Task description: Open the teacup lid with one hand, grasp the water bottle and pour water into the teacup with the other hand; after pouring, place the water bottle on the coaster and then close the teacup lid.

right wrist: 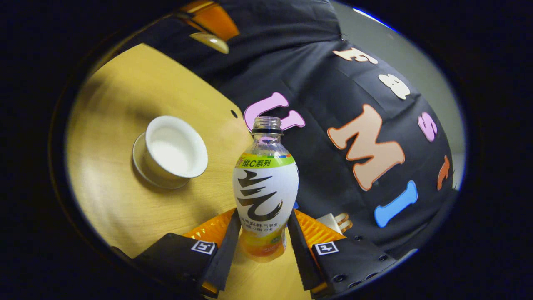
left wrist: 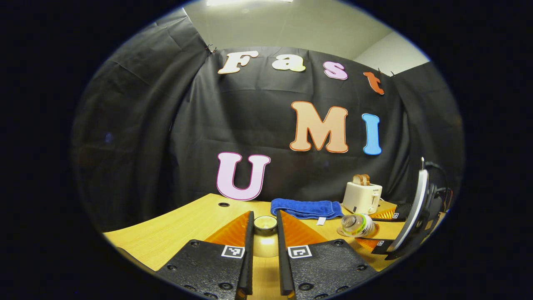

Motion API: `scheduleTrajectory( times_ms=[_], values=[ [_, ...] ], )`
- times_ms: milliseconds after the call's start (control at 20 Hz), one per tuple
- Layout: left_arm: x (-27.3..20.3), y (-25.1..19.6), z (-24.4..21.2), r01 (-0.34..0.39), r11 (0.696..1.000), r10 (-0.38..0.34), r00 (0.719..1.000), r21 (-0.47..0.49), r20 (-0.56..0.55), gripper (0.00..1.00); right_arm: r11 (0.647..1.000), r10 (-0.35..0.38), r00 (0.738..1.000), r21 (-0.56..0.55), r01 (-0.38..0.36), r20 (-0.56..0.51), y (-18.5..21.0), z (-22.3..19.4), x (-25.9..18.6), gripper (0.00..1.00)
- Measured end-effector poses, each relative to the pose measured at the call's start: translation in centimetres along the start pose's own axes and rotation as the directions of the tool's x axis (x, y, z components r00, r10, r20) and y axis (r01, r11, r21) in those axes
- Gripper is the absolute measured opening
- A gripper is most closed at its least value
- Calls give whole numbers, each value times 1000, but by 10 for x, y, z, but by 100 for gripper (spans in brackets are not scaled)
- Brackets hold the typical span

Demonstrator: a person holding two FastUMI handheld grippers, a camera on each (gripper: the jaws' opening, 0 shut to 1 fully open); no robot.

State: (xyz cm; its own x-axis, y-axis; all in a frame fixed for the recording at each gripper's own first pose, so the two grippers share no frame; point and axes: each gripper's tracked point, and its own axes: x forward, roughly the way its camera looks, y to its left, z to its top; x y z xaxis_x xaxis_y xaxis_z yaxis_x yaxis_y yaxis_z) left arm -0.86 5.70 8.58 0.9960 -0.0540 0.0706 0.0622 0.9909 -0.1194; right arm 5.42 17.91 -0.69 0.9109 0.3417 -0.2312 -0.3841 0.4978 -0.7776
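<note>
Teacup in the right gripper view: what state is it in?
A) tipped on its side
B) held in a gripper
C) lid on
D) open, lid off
D: the teacup stands upright on its saucer with the white inside showing and no lid on it.

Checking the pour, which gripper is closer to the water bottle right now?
Right. The right gripper is clamped on the water bottle; the left gripper holds the teacup lid off to the bottle's side, apart from it.

Wooden table (left wrist: 175, 233). At twelve o'clock: blue towel (left wrist: 306, 208); at two: toaster (left wrist: 361, 196). Cup on saucer (right wrist: 175, 152).
</note>
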Motion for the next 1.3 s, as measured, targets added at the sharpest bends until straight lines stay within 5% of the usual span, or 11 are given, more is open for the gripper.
scheduleTrajectory(
  times_ms=[250,500,750,950,1300],
  values=[
    [0,-3,0,9,1000,-9,1000,-2,2,23,968,-6,1000,249,11,-20,-27,-8,17,70],
    [-1,-5,2,16,1000,-16,1000,-1,6,23,866,-35,998,497,58,-56,-47,-29,43,72],
    [0,-6,2,18,1000,-18,1000,0,9,23,795,-109,989,589,146,-99,-67,-48,68,71],
    [1,-8,-3,24,1000,-24,1000,-12,-5,23,705,-106,991,696,135,-85,-67,-55,88,71],
    [1,-11,-2,34,999,-34,999,-14,-2,23,598,-137,982,780,184,-127,-78,-76,113,71]
  ],
)
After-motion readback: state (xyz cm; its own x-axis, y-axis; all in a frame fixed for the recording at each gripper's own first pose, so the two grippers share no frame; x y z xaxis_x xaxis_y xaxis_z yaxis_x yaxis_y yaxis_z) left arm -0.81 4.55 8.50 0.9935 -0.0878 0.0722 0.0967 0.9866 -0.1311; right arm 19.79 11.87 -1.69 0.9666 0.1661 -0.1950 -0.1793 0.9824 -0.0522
